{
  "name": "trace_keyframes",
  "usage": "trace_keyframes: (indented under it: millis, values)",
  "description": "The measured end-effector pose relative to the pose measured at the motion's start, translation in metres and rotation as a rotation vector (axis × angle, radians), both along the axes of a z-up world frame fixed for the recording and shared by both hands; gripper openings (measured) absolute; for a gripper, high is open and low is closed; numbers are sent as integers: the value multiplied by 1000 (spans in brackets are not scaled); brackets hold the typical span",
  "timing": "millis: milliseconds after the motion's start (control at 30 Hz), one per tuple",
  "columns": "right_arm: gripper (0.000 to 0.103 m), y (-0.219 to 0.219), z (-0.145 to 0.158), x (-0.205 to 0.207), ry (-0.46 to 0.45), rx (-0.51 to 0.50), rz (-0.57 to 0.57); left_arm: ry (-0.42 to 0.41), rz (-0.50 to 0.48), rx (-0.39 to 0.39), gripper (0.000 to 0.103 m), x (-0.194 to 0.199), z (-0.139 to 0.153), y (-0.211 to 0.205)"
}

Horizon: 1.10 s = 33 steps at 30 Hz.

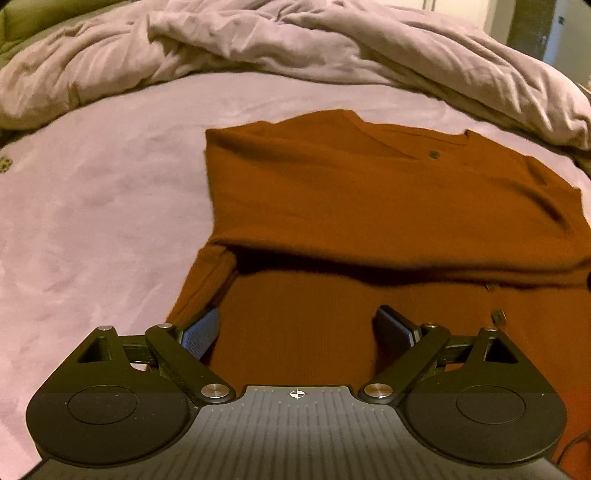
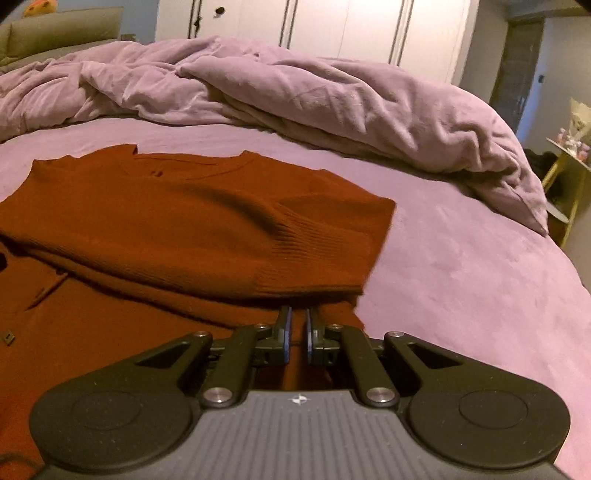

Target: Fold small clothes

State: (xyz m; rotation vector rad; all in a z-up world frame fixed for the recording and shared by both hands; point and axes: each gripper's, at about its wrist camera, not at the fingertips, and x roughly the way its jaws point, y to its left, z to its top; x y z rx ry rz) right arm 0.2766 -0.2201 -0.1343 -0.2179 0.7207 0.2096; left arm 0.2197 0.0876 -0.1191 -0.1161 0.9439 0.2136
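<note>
Lying flat on the bed (image 1: 92, 206), the rust-brown sweater (image 1: 369, 206) has its sleeves folded in across the chest, and the ribbed cuff of one sleeve (image 2: 306, 254) ends near the garment's right edge. The neckline points away from both cameras, toward a crumpled lilac duvet (image 2: 332, 99) heaped along the far side of the mattress. The left gripper (image 1: 299, 330) hovers low over the near part of the sweater with its jaws spread wide and nothing between them; its left blue pad (image 1: 201, 332) sits just beside the sweater's left edge, where a ribbed strip of fabric runs down. The right gripper (image 2: 297, 328) has its jaws drawn almost together, a narrow slit left between the blue pads, at the sweater's near right portion just below the folded sleeve; whether fabric is pinched in that slit cannot be told from this view. A small dark tag (image 1: 498, 316) lies on the knit to the right of the left gripper. White wardrobe doors (image 2: 332, 26) stand behind the bed.
</note>
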Motion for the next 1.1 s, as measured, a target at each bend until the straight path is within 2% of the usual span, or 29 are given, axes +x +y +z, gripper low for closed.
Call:
trace_keyframes:
  millis: [33,100,167,233,333,367,500,567,767,800,867,933,967,1067,1100]
  values:
    - [5,0,5,-2,6,-14,-20,-2,-4,-6,95,-8,3,0]
    - [12,-4,11,-10,34,-42,-76,1,-9,-27,95,-28,7,3]
    - [19,-17,18,-26,84,20,-103,18,-15,-44,95,-54,8,5]
    - [23,-34,24,-56,108,100,-98,35,-25,-49,95,-84,8,9]
    - [32,-59,27,-118,161,165,-94,61,-31,-65,95,-129,9,17]
    - [35,-66,27,-137,178,176,-89,57,-32,-80,95,-145,12,20]
    - [36,-86,29,-201,216,193,-67,71,0,-88,95,-189,18,30]
    - [46,-89,34,-219,218,161,-70,65,11,-138,95,-204,18,38]
    - [46,-97,32,-225,257,216,-82,85,48,-297,76,-214,11,57]
    - [46,-97,31,-223,266,233,-83,93,55,-321,69,-212,9,60]
    - [39,-99,28,-217,290,277,-96,101,65,-362,63,-209,6,64]
    - [30,-102,25,-214,314,356,-105,108,70,-372,51,-208,4,67]
    - [24,-103,23,-214,322,376,-112,112,76,-377,48,-207,3,70]
    - [14,-109,17,-211,342,417,-142,120,102,-430,36,-207,0,83]
    - [11,-111,15,-210,347,436,-148,119,108,-450,27,-207,0,87]
